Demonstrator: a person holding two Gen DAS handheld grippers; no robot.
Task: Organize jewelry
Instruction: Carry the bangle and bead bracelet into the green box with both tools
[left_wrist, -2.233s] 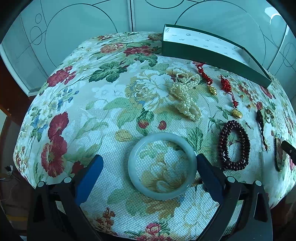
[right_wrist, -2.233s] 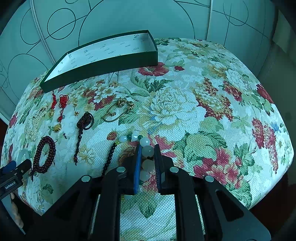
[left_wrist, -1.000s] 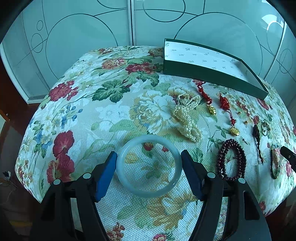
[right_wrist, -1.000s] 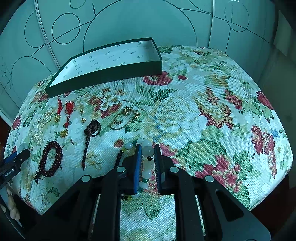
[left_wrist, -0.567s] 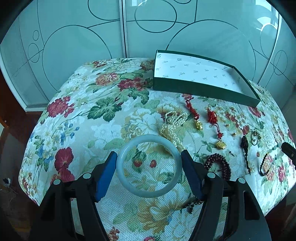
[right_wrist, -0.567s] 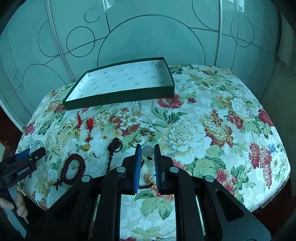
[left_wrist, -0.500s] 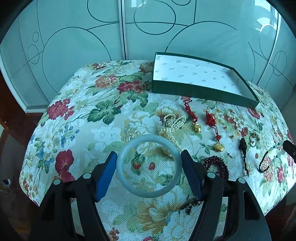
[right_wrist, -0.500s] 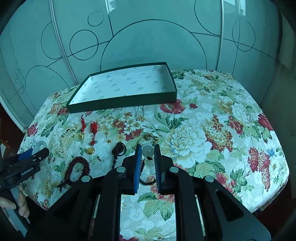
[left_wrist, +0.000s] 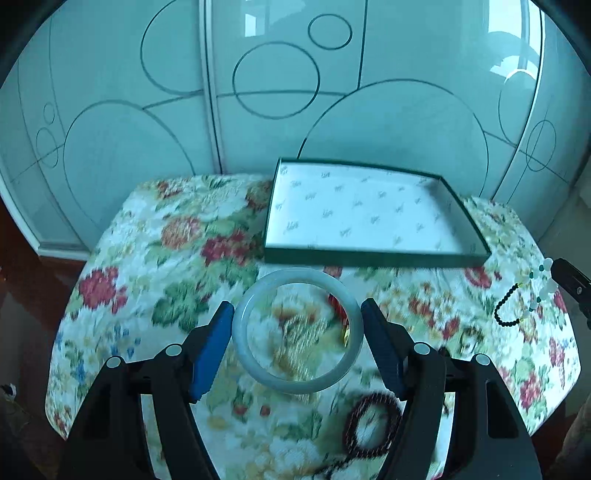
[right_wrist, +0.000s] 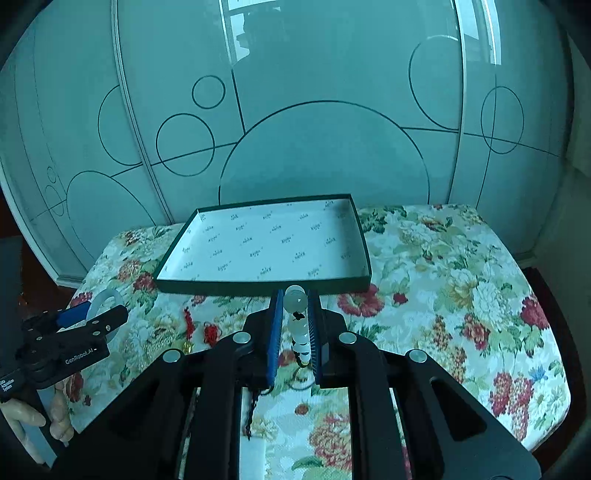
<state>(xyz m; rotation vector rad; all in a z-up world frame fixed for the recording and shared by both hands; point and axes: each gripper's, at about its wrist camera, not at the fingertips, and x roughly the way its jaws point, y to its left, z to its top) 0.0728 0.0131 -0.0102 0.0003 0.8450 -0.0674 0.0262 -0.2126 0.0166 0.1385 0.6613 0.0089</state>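
My left gripper (left_wrist: 297, 314) is shut on a pale jade bangle (left_wrist: 243, 332) and holds it in the air above the floral table, in front of the green box (left_wrist: 373, 255) with a white lining. My right gripper (right_wrist: 294, 295) is shut on a bead bracelet (right_wrist: 295, 298) of pale and black beads, which hangs down between the fingers above the table, just in front of the box (right_wrist: 258, 287). The bracelet also shows at the right edge of the left wrist view (left_wrist: 532, 299). The left gripper shows at the left of the right wrist view (right_wrist: 99, 317).
Still on the flowered cloth (right_wrist: 443, 280): a dark red bead bracelet (left_wrist: 369, 424), red knotted charms (right_wrist: 208, 332) and a pearl piece, blurred under the bangle. Frosted glass doors (right_wrist: 314, 129) stand behind the table. The table edges drop off left and right.
Both grippers have risen and moved toward the box with their pieces; the box now looks nearer and flatter in both views. The bead bracelet has lifted clear of the cloth.
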